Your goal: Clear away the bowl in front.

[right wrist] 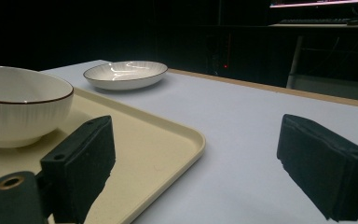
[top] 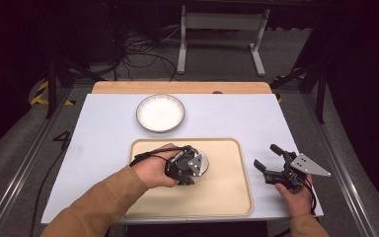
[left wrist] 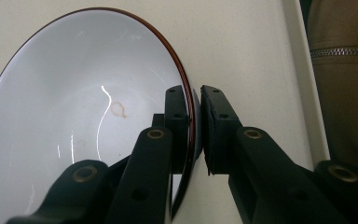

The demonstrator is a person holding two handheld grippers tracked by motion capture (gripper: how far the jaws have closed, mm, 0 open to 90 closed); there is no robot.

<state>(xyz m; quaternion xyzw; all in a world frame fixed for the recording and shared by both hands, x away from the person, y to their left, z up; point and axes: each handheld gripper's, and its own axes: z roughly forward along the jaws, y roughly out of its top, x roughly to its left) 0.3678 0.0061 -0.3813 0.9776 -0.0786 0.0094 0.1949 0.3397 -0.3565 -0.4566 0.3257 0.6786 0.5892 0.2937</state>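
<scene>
A white bowl (left wrist: pixel 74 107) with a thin brown rim sits on the beige tray (top: pixel 227 197), toward its back left. My left gripper (top: pixel 187 170) hangs over the bowl and hides most of it in the high view. In the left gripper view my left gripper (left wrist: pixel 195 93) is shut on the bowl's rim, one pad inside the wall and one outside. My right gripper (top: pixel 265 155) rests low over the table just right of the tray, open with nothing between its pads. The right gripper view looks past the right gripper (right wrist: pixel 195 140) to the bowl (right wrist: pixel 23 109) at far left.
A shallow white ribbed plate (top: pixel 160 112) stands on the pale table (top: pixel 108 133) behind the tray; it is also in the right gripper view (right wrist: pixel 126 72). A wooden strip runs along the table's far edge. A person's sleeve lies over the tray's near left corner.
</scene>
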